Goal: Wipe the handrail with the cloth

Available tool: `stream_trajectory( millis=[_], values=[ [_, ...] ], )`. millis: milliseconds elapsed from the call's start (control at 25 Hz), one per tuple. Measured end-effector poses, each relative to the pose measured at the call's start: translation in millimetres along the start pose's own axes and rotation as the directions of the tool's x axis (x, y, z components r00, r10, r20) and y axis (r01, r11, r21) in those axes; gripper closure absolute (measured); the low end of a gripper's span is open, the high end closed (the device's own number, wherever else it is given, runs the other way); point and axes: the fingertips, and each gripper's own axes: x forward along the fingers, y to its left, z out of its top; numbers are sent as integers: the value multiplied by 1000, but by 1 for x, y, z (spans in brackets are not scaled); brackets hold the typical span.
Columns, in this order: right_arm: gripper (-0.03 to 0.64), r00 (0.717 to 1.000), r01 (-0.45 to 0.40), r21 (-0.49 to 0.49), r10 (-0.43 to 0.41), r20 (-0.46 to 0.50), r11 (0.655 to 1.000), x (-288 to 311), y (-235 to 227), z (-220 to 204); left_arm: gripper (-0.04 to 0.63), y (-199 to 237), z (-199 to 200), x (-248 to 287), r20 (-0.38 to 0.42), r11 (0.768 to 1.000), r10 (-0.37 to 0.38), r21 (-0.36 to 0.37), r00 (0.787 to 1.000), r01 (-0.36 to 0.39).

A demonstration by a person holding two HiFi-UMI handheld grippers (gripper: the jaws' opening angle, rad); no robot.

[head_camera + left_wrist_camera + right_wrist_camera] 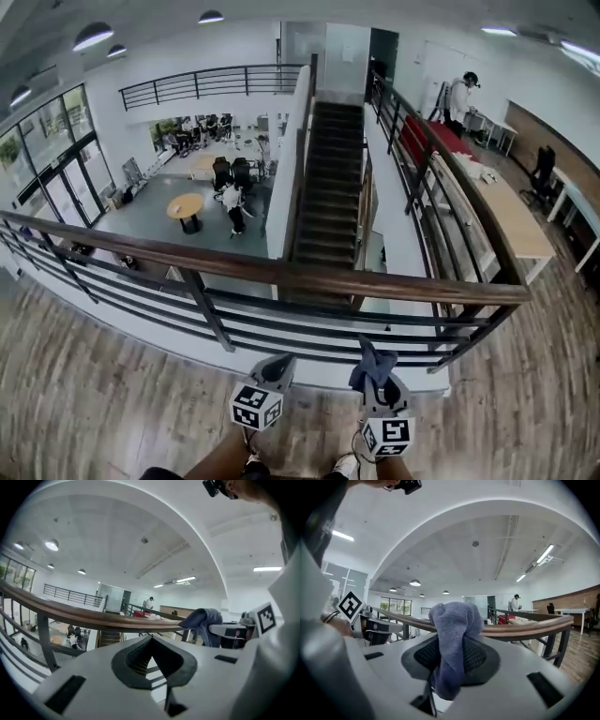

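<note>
- No words, numbers, brand names or signs can be read in any view.
- The left marker cube [256,405] and the right marker cube [388,436] show only black-and-white square patterns, no letters.

Held low, side by side, pointing forward: left tongs [277,366] closed with nothing between the jaws; right tongs [379,382] clamped on the cloth [372,359].

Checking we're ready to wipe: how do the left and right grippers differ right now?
The left gripper is empty; the right gripper holds the cloth. The left gripper's jaws meet; the right gripper's pinch cloth that bulges above them. Both are shut, short of the handrail.
</note>
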Motion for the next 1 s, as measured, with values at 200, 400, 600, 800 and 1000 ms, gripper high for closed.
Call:
stream_trajectory(
  millis=[200,400,600,800,1000],
  values=[
    [514,1000,19,-73,-18,14,997,-24,16,16,597,3,23,-37,71,996,83,9,994,-84],
    [514,1000,-2,-81,3,9,997,-20,23,16,597,3,38,-48,104,991,126,33,986,-130],
    [514,1000,-8,-90,8,4,996,-11,34,14,597,11,36,-55,104,988,144,35,984,-148],
    [514,1000,-19,-123,16,-24,992,-9,37,6,597,11,25,-56,86,986,164,31,983,-167],
    [514,1000,-5,-132,2,-19,991,-4,26,8,597,17,29,-52,94,981,183,45,979,-188]
  ],
)
